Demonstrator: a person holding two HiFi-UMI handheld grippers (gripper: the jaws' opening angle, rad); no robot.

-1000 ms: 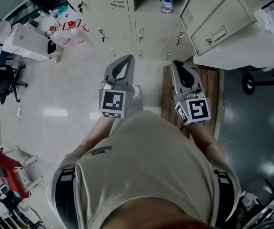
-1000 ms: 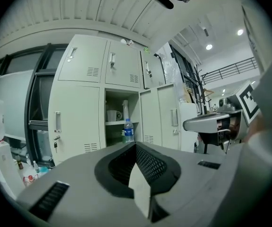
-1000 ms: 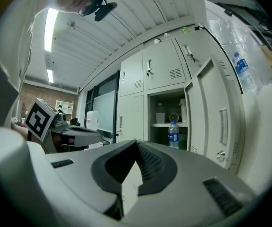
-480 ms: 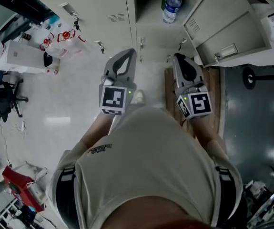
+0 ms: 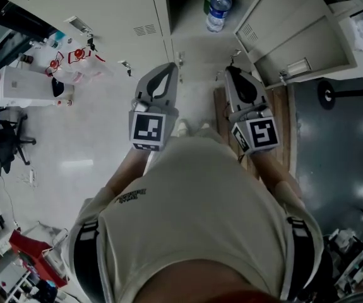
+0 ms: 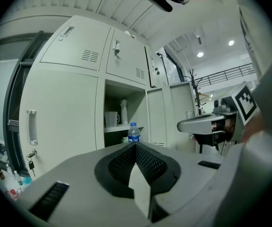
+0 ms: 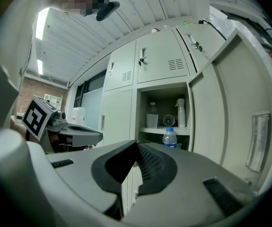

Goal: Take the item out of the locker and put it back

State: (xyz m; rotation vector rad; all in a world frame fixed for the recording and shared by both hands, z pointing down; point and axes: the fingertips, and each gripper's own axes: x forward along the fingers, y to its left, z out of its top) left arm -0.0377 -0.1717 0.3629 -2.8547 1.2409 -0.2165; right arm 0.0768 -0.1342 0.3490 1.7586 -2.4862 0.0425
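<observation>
My head cam sits up top and stares steeply down, so the open locker lands at the top edge, a fair way off. Each gripper cam rides low behind its own jaws, facing level at that locker. All three catch the water bottle inside. The left gripper view also shows the right gripper, and the right gripper view the left gripper.

water bottle base hidden behind left gripper, label unreadably small; locker door cropped at top
</observation>
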